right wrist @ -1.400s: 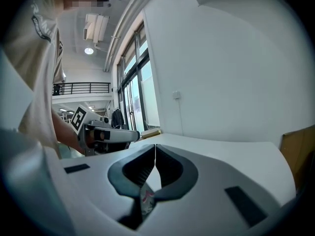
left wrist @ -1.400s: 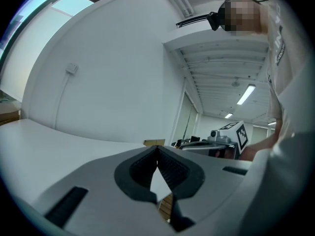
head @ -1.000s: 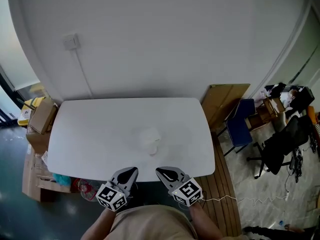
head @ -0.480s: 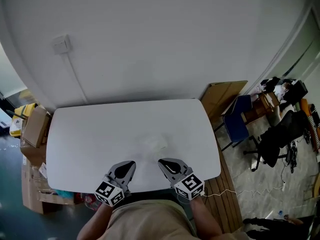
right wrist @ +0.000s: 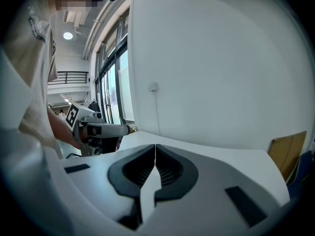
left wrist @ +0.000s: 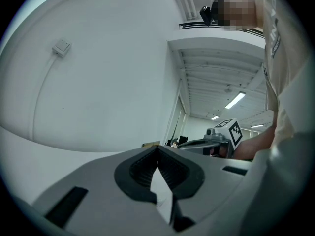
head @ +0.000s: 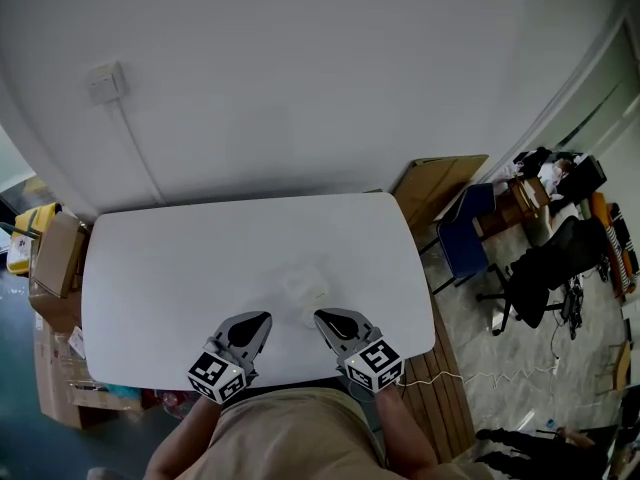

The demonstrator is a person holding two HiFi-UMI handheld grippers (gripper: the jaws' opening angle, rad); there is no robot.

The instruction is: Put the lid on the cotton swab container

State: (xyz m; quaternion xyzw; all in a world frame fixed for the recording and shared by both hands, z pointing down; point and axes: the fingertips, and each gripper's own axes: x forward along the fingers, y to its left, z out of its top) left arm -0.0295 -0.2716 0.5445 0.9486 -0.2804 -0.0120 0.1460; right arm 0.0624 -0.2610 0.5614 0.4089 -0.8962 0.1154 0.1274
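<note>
A pale, see-through cotton swab container (head: 305, 287) sits on the white table (head: 180, 268), near its front edge; its lid cannot be told apart from it at this size. My left gripper (head: 254, 322) hovers at the front edge, a little left of and nearer than the container, jaws shut with nothing in them. My right gripper (head: 328, 320) hangs just right of and nearer than the container, jaws shut and empty too. In the left gripper view my left gripper (left wrist: 157, 162) points over the table with the right gripper (left wrist: 216, 141) beside it. The right gripper (right wrist: 155, 160) view shows the left gripper (right wrist: 98, 130).
A white wall (head: 300, 88) with a socket (head: 105, 81) rises behind the table. Cardboard boxes (head: 55, 258) stand at the table's left. A flat cardboard sheet (head: 435, 183), a blue chair (head: 465, 238) and a black office chair (head: 545, 273) stand to the right.
The head view has shifted forward, so the table and container sit nearer to both grippers. Both grippers have come over the table's front edge, still shut.
</note>
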